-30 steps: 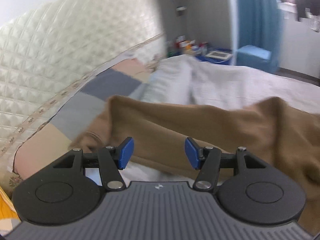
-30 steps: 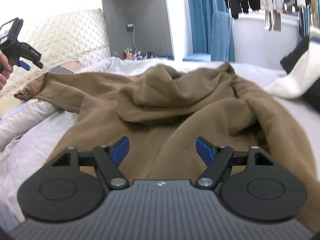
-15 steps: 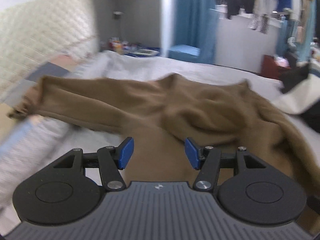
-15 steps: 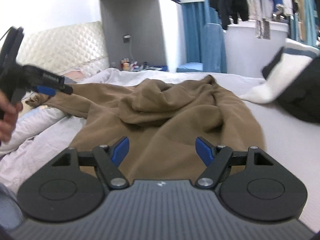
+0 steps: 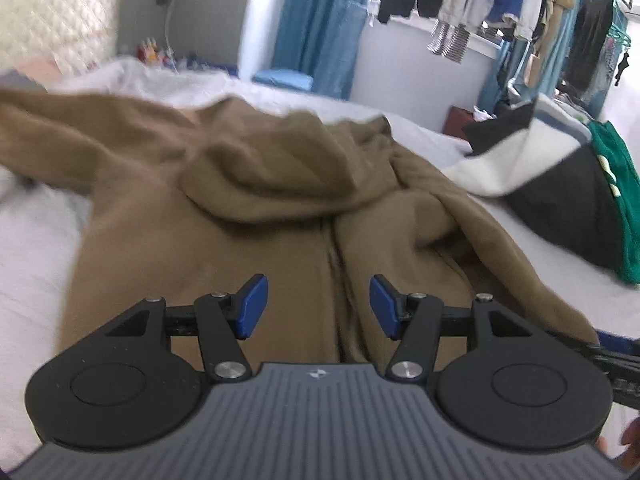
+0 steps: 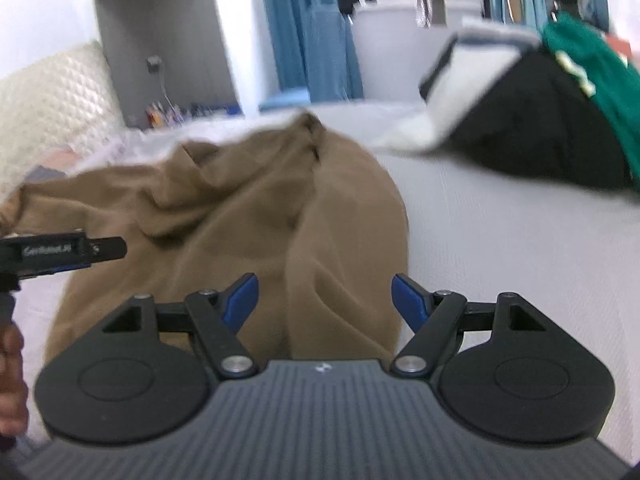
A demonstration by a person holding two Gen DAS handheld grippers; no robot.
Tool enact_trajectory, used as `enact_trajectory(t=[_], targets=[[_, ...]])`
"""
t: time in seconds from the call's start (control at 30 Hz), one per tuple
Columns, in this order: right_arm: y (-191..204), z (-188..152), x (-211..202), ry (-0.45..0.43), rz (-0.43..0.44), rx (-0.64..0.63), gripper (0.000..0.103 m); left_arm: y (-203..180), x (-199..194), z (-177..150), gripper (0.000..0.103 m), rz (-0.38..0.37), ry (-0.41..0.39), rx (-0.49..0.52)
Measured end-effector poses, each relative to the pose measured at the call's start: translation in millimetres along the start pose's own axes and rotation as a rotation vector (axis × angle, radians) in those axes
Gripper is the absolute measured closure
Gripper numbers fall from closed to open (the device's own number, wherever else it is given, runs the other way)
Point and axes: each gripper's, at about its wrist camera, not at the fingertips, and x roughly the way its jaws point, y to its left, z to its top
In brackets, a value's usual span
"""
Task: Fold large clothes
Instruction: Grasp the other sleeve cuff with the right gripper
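While both the left gripper (image 5: pixel 316 306) and right gripper (image 6: pixel 325 302) hang open and empty, the brown hoodie (image 5: pixel 248 216) sprawls across the bed (image 6: pixel 500 240); soft, floppy, fairly heavy, best pinched at its near hem.

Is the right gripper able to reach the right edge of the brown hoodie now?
Probably yes: the right gripper hangs open just over the brown hoodie, its edge lies between the jaws, and nothing covers it.
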Motion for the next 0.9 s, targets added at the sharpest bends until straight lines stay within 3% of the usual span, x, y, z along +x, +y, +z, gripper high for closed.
enact_trajectory(t=[0.17, 0.27, 0.4, 0.43, 0.53, 0.7, 0.9], targets=[[-12.8, -11.6, 34.2, 0.14, -0.023, 0.091, 0.034, -3.3, 26.4, -15.6, 0.041, -0.039, 0.017, 0.041], [-19.4, -15.0, 44.3, 0.173, -0.047, 0.15, 0.046, 0.9, 34.3, -16.1, 0.041, -0.057, 0.01, 0.056], [-18.3, -15.5, 48.4, 0.179, -0.077, 0.175, 0.075, 6.7, 37.8, -14.1, 0.041, -0.078, 0.0, 0.024], [-19.4, -14.6, 46.7, 0.168, -0.082, 0.191, 0.086, 8.7, 36.5, -13.3, 0.041, -0.081, -0.002, 0.016], [-26.6, -7.5, 29.8, 0.082, -0.107, 0.238, 0.094, 13.0, 33.8, -10.6, 0.041, -0.076, -0.021, 0.023], [-29.3, 19.6, 5.8, -0.055, -0.168, 0.206, 0.095, 24.5, 27.1, -7.0, 0.041, -0.095, -0.033, -0.017], [-54.2, 78.9, -7.7, -0.189, -0.297, 0.14, 0.095, 27.1, 21.2, -5.6, 0.041, -0.096, -0.045, -0.036]])
